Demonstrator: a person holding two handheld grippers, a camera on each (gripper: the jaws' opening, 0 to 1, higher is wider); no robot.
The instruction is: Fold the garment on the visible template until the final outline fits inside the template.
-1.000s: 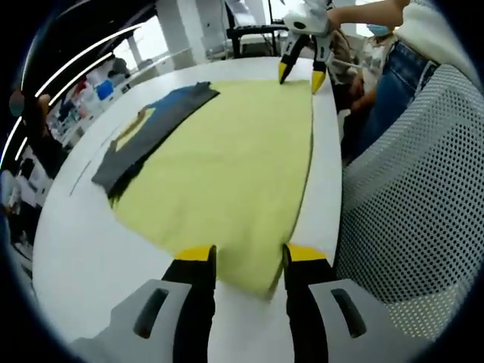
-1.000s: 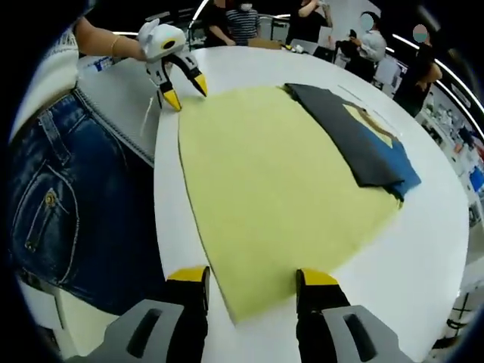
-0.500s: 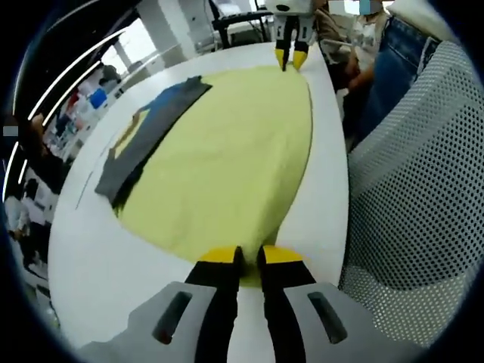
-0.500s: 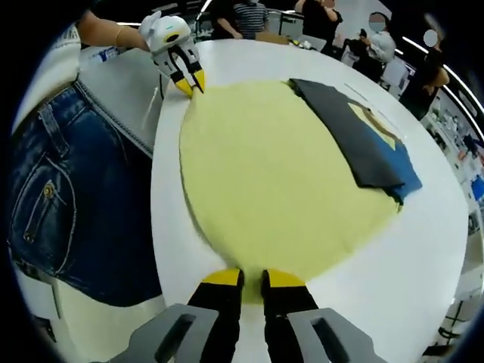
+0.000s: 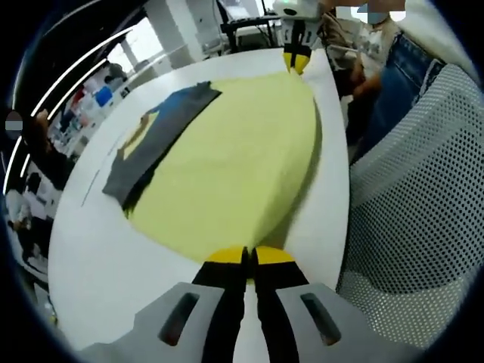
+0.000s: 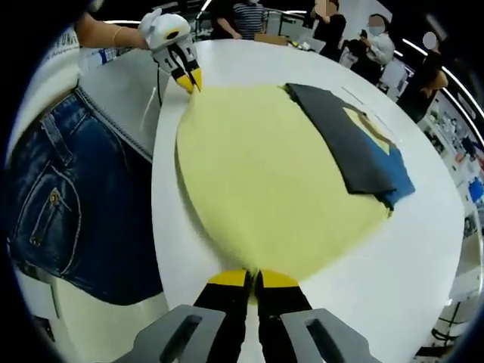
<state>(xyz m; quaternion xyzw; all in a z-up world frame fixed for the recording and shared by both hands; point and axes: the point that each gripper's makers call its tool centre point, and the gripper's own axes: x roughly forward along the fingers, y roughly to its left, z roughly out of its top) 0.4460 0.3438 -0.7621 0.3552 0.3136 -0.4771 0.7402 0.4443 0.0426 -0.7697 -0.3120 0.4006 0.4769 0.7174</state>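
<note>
- The garment (image 5: 227, 166) is a yellow sheet spread across the white table (image 5: 83, 249), its near edge along the table's person-side rim; a dark grey and blue folded cloth (image 5: 155, 132) lies on its far side, partly over it; the template cannot be made out.
- In the left gripper view, the left gripper (image 5: 248, 257) has its yellow tips pressed together on one near corner of the garment, the cloth lifting a little there; the right gripper (image 5: 296, 59) pinches the opposite corner at the far end.
- In the right gripper view, the right gripper (image 6: 252, 278) is closed on its corner of the garment (image 6: 272, 181); the left gripper (image 6: 187, 78) grips the other corner, held by a hand (image 6: 113, 41) with a bracelet.
- The left gripper view alone shows a mesh chair (image 5: 416, 227) beside the table; the right gripper view alone shows the person's jeans (image 6: 68, 204) against the table (image 6: 408, 265) edge, and the cloth (image 6: 355, 144) with its blue end nearer.
- People (image 6: 333, 30) stand beyond the table.
- A second ago both pairs of jaws stood open astride the corners; half a second ago they were nearly shut; now both are clamped, and the near edge has risen slightly.
</note>
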